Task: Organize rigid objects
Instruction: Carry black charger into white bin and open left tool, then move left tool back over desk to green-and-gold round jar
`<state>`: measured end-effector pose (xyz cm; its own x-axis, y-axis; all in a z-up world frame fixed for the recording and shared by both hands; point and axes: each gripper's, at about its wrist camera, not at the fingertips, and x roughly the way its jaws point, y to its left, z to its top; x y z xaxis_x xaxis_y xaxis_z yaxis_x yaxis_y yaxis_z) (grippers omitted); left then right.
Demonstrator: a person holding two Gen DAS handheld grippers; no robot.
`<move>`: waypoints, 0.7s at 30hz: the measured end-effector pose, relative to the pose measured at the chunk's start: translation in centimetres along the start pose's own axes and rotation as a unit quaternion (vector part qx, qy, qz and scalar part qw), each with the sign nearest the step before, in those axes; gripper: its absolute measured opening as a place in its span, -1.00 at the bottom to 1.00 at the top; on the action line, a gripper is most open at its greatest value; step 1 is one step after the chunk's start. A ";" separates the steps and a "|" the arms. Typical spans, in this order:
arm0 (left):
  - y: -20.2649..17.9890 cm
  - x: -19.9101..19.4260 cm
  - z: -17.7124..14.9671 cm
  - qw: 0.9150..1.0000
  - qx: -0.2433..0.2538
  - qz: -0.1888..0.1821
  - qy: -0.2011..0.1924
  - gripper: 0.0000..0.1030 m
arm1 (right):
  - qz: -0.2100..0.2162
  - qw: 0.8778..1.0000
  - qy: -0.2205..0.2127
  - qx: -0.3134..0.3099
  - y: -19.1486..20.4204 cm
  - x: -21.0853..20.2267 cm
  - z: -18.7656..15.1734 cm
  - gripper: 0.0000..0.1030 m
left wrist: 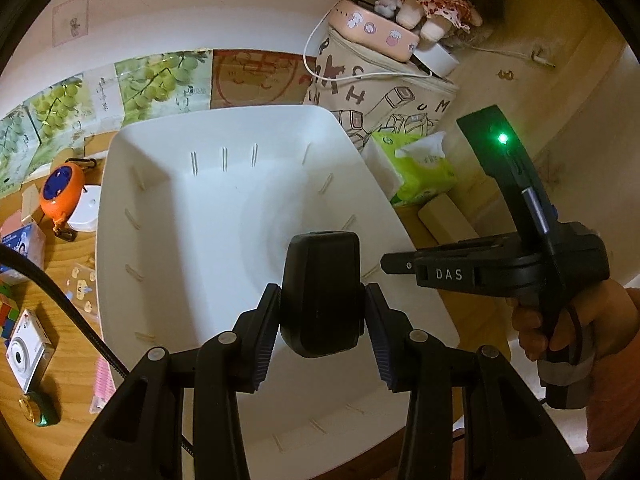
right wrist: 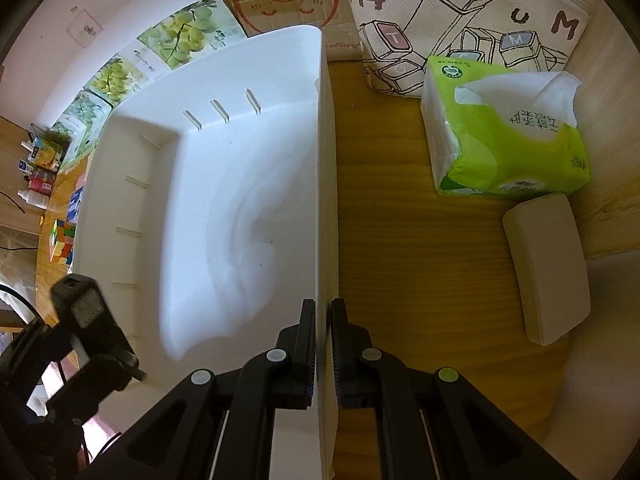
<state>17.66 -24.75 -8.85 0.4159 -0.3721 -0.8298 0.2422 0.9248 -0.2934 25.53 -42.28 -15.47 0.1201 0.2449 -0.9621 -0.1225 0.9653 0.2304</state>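
Note:
A large white plastic bin stands on the wooden table and has nothing inside it. My left gripper is shut on a black rounded box and holds it upright above the bin's near part. In the right wrist view the same black box hangs at the lower left over the bin's left side. My right gripper is shut on the bin's right wall, one finger inside and one outside. From the left wrist view the right gripper reaches in from the right, held by a hand.
Right of the bin lie a green tissue pack and a beige case, with a printed canvas bag behind them. Left of the bin sit an orange round device, a white instant camera and a colour cube.

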 end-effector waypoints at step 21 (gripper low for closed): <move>3.9 -5.3 -1.2 0.997 -0.046 0.033 -0.059 0.43 | -0.012 1.000 -0.004 0.010 0.1 -0.1 -0.2 -0.86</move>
<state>15.33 -19.13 -6.20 0.5304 -0.3110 -0.7886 0.1315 0.9492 -0.2859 25.34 -42.24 -15.39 0.1313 0.2218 -0.9662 -0.1002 0.9726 0.2097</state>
